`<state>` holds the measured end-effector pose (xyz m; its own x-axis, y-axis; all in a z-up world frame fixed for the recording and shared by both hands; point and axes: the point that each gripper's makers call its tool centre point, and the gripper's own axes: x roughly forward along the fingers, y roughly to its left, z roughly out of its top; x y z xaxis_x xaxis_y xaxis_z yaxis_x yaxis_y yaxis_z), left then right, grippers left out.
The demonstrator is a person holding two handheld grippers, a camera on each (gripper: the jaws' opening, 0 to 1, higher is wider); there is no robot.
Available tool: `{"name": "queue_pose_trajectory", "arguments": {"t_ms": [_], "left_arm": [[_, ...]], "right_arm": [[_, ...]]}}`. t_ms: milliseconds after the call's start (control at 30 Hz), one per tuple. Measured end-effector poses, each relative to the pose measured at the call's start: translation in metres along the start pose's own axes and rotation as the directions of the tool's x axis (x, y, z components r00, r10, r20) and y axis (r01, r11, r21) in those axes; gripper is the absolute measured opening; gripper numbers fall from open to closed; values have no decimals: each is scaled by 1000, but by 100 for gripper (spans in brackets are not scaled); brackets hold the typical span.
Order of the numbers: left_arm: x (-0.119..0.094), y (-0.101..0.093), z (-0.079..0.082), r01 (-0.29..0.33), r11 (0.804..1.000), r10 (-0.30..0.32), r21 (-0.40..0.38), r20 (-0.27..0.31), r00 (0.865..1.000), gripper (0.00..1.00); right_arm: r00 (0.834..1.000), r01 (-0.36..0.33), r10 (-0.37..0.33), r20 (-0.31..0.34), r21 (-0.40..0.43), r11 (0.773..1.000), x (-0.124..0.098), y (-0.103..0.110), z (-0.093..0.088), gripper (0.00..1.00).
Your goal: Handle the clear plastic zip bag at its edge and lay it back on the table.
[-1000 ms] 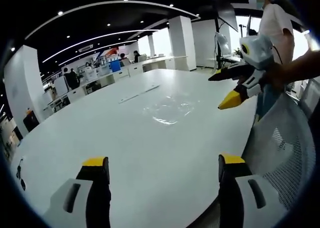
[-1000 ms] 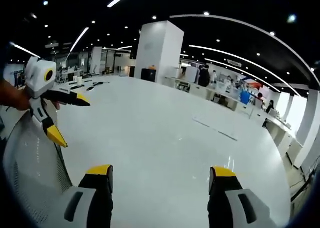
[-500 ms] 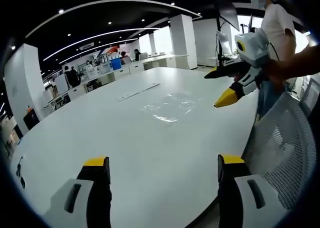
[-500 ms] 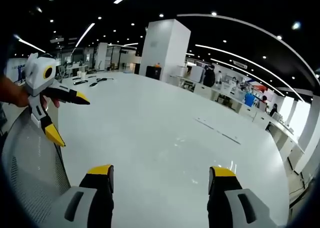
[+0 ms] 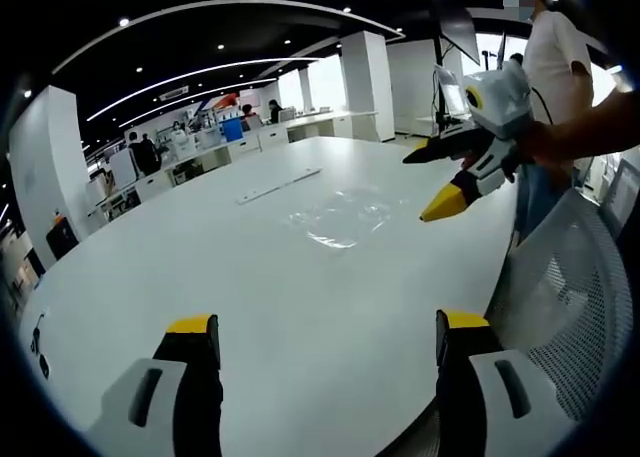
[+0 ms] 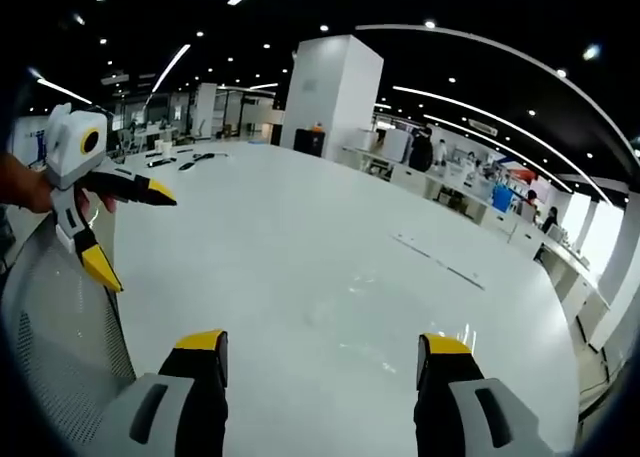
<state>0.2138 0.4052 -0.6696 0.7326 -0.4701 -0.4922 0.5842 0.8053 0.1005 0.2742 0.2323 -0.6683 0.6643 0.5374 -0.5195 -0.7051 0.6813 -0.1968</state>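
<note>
Both hand-held grippers, left (image 5: 318, 339) and right (image 6: 320, 355), wide open above desk (image 5: 150, 267); approach clear zip bag (image 5: 340, 220) low at its edge.

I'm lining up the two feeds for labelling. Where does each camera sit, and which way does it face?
Left gripper view: rides the left hand-held gripper, jaws apart, facing across the white table at the clear zip bag; the right hand-held gripper enters from the right, held by a hand.
Right gripper view: rides the right hand-held gripper, jaws apart, facing along the table; the left hand-held gripper enters from the left.
Shared: the table, the mesh chair.
</note>
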Motion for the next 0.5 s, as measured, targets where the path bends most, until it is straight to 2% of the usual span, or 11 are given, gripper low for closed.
{"name": "queue_pose_trajectory", "arguments": {"t_ms": [367,500], "left_arm": [[1,-1,10,0,1000,-1,15,8,1000,88],[0,0,9,3,1000,-3,6,3,1000,88]], "right_arm": [[1000,-7,7,-8,-6,1000,9,-7,-2,76],[1000,-11,11,-6,-10,1000,11,-7,-2,75]]}}
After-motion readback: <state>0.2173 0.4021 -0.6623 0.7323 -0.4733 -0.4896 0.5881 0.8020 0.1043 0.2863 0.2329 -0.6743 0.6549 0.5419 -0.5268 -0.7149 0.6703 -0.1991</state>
